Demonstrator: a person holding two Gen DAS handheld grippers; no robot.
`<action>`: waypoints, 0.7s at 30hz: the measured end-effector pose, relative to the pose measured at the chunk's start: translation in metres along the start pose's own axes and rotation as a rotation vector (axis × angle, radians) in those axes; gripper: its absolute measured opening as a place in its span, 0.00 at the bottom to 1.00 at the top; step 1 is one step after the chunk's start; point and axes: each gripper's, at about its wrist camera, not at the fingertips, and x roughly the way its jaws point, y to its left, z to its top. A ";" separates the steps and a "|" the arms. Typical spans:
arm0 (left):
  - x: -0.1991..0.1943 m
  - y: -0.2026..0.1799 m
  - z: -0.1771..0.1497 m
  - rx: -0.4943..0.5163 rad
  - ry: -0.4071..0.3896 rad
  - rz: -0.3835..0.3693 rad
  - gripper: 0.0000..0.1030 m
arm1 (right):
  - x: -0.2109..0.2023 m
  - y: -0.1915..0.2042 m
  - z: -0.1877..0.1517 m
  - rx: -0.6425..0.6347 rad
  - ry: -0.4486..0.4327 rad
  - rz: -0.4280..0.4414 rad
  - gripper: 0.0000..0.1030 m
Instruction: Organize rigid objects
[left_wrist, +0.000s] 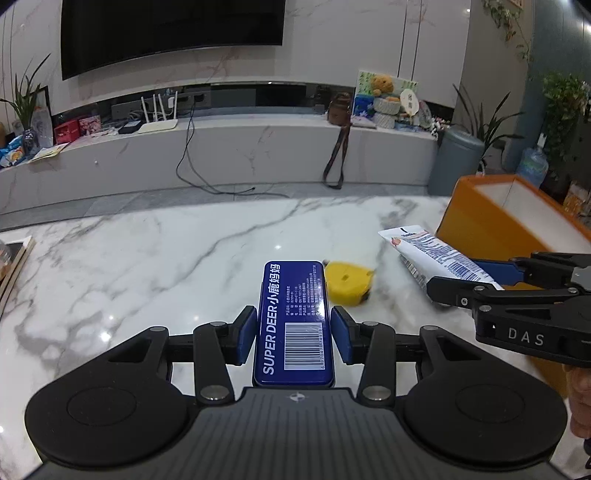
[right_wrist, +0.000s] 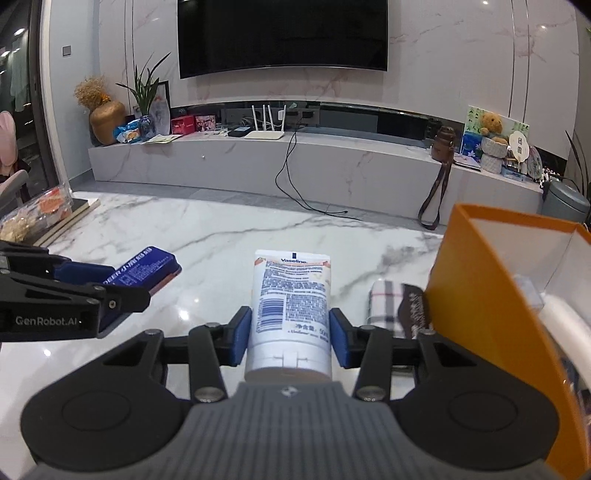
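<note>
White marble with grey veins covers the bench (left_wrist: 147, 258), and behind it a low media ledge runs under a dark wall-mounted television. Starting at the left gripper (left_wrist: 293, 332), its blue fingers (left_wrist: 245, 334) are drawn in against the long sides of a blue Super Deer tin (left_wrist: 293, 314), pinching it near the barcode end so most of the tin juts forward, clear of the marble. That tin looks stiff, light and glossy; its painted metal sides are probably slick, so a squeeze across the narrow width, as here, seems the sound hold. The right gripper (right_wrist: 290, 338) has its fingers (right_wrist: 242, 338) pressed in on a white Vaseline tube (right_wrist: 290, 310), gripped low on the body just above the cap, crimped tail pointing away. A tube like this likely gives under pressure and could slide if squeezed at the soft middle, so the firmer shoulder near the cap is the better place. Taking the orange box (right_wrist: 480, 280) as landmark: the tube hangs just left of its open mouth, the tin further left, well apart from it. A yellow tape measure (left_wrist: 349, 282) lies on the marble between tin and box, and a plaid cloth bundle (right_wrist: 384, 306) rests against the box's near wall.
</note>
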 end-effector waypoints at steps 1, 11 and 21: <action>-0.001 -0.004 0.004 0.001 -0.004 -0.006 0.48 | -0.002 -0.004 0.004 0.010 -0.004 0.000 0.43; -0.007 -0.052 0.036 0.021 -0.052 -0.100 0.48 | -0.041 -0.047 0.040 0.085 -0.082 -0.047 0.43; -0.010 -0.105 0.060 0.061 -0.111 -0.180 0.48 | -0.077 -0.096 0.050 0.139 -0.120 -0.094 0.43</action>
